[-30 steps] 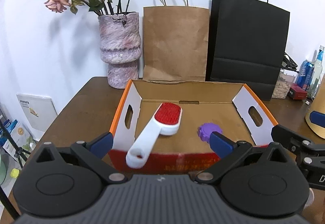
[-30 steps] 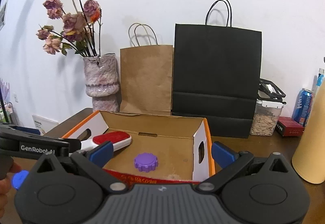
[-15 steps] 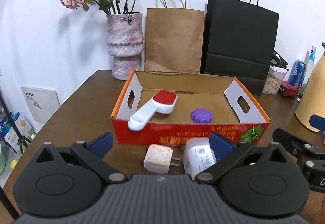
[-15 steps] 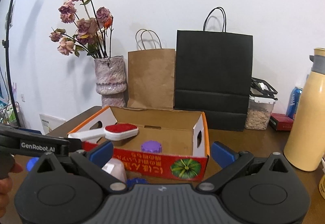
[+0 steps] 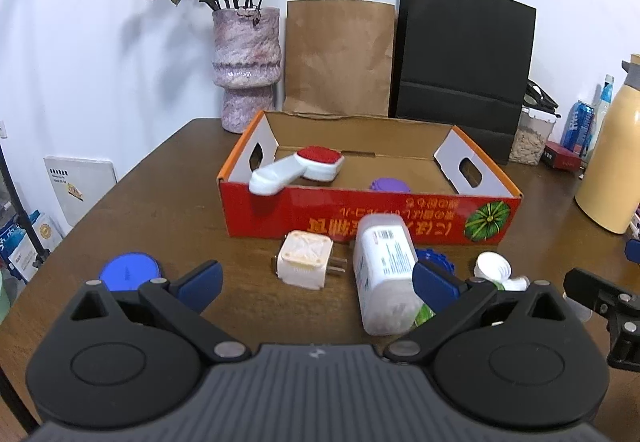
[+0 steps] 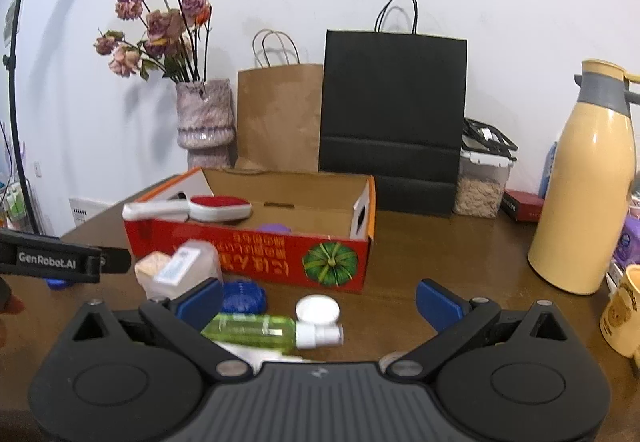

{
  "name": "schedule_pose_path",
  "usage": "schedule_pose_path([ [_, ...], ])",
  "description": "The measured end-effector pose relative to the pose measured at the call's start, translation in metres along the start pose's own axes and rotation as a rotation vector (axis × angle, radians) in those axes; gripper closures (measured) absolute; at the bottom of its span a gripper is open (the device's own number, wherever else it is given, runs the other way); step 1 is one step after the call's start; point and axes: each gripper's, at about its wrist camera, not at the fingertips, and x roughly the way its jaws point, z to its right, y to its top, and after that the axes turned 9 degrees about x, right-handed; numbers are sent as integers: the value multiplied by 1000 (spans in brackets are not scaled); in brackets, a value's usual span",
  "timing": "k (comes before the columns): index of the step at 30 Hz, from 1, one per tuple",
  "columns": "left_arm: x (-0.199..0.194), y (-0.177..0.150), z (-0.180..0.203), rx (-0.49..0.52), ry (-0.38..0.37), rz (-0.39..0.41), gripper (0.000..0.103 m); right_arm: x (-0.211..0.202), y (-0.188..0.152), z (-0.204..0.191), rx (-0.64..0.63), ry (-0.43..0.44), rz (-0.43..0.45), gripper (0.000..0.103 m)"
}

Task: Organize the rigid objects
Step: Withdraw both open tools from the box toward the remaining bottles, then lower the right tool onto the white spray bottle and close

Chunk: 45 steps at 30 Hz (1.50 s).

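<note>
Clutter lies on the wooden table [image 5: 168,201] before a red cardboard box [image 5: 368,215]: a cream plug adapter [image 5: 305,258] and a toppled white bottle [image 5: 382,270] sit between the left gripper [image 5: 316,280] fingers, untouched. A green spray bottle [image 6: 256,330] and round white cap [image 6: 318,309] lie between the right gripper [image 6: 318,300] fingers. Both grippers gape wide, holding nothing. Inside the box rest a white lint brush [image 5: 298,169] and ridged purple lid [image 5: 388,185].

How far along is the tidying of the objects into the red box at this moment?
Done: the lint brush and purple cap are in the red box. In hand: nothing; left gripper and right gripper are open. Left on the table: plug adapter, white bottle, green spray bottle, white lid, two blue lids.
</note>
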Motion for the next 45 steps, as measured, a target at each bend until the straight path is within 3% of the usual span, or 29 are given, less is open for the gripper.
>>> schedule_pose_path([
  [18, 1, -35, -1, 21, 11, 86, 0, 14, -40, -9, -13, -1, -86, 0],
  [33, 11, -41, -13, -7, 5, 65, 0, 52, -46, -37, 16, -17, -152, 0],
  [45, 10, -42, -13, -12, -1, 69, 0, 81, -47, -34, 43, -53, -215, 0],
])
